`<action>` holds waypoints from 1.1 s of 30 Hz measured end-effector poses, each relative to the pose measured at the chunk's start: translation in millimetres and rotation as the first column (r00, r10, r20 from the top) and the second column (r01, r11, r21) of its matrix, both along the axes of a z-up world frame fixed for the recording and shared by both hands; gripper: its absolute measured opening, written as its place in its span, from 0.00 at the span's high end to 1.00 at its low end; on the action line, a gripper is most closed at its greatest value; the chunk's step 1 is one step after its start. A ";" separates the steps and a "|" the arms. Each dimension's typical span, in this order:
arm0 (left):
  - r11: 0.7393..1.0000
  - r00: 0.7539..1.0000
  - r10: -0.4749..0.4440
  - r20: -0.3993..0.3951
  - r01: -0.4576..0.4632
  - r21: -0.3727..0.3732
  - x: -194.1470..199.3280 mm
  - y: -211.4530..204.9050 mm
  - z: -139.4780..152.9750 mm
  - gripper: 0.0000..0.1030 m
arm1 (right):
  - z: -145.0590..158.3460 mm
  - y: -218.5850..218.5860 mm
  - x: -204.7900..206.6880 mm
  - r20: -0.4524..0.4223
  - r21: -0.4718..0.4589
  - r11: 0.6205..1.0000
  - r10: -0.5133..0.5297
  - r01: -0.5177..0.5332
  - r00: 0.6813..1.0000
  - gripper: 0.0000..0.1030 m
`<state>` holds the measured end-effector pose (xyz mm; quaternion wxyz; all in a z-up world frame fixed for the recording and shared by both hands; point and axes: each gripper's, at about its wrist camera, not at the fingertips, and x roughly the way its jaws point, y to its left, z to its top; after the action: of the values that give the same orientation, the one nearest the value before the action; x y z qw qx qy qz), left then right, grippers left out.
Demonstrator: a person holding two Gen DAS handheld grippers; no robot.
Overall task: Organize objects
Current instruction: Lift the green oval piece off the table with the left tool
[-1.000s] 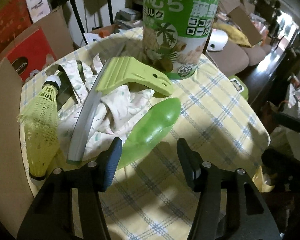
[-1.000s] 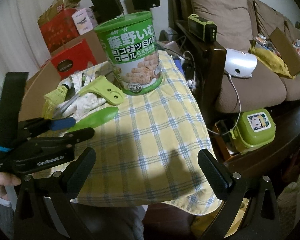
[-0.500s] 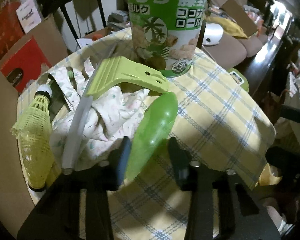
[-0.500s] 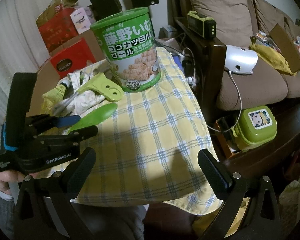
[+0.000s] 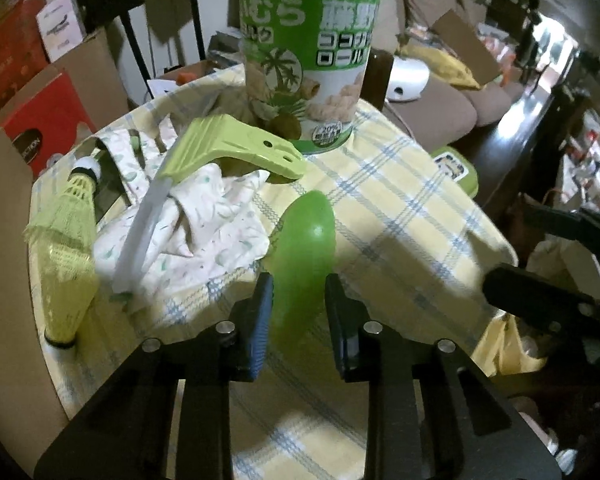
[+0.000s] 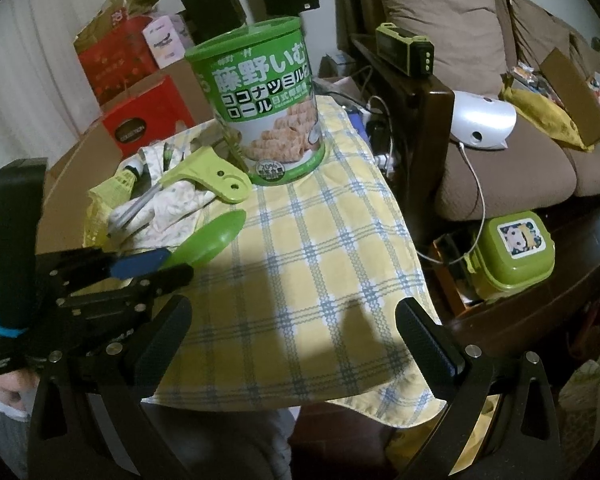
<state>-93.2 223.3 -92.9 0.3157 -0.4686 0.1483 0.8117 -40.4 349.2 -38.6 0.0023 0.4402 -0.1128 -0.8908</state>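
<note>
A smooth green spoon-shaped piece [image 5: 306, 240] lies on the yellow checked tablecloth [image 5: 400, 216]. My left gripper [image 5: 298, 304] is shut on its near end; the right wrist view shows the piece [image 6: 208, 240] and that gripper [image 6: 156, 268] too. A big green snack canister [image 5: 308, 60] stands at the back. A light-green squeegee [image 5: 236, 144] rests on a crumpled floral cloth [image 5: 204, 232]. A yellow shuttlecock [image 5: 64, 240] lies at the left. My right gripper [image 6: 292, 328] is wide open and empty above the cloth's near edge.
A wooden-armed brown sofa [image 6: 500, 128] stands right of the table, with a white device [image 6: 482, 124] on it. A green lunch box [image 6: 508, 252] sits on a low dark table. Red and cardboard boxes [image 6: 140, 120] stand behind.
My left gripper moved forward and closed from open onto the near end of the green piece. The right gripper stayed open and hardly moved.
</note>
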 end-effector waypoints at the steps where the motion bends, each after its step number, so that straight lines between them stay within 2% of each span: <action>1: 1.000 1.000 0.008 0.001 -0.008 0.010 0.8 -2.5 3.5 0.77 | 0.8 -0.2 0.6 -0.001 -0.001 1.000 0.000 0.000 1.000 0.00; 15: 0.974 0.988 0.154 -0.012 -0.150 0.167 22.7 -76.1 57.6 0.77 | 14.5 -19.7 3.1 -0.023 -0.002 0.999 0.045 -0.045 0.999 0.00; 24: 0.927 0.962 0.269 -0.041 -0.247 0.281 36.8 -136.5 98.8 0.77 | 19.1 -37.0 1.0 -0.036 0.008 0.996 0.091 -0.091 0.995 0.00; 33: 0.880 0.930 0.362 -0.066 -0.318 0.352 45.3 -190.1 126.7 0.77 | 29.7 -57.5 -6.7 -0.059 0.012 0.989 0.146 -0.146 0.987 0.01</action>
<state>-47.9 33.2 33.8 0.2329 -0.3731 -0.0564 0.8963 -47.1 291.8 -8.9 0.0693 0.4205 -0.0767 -0.9014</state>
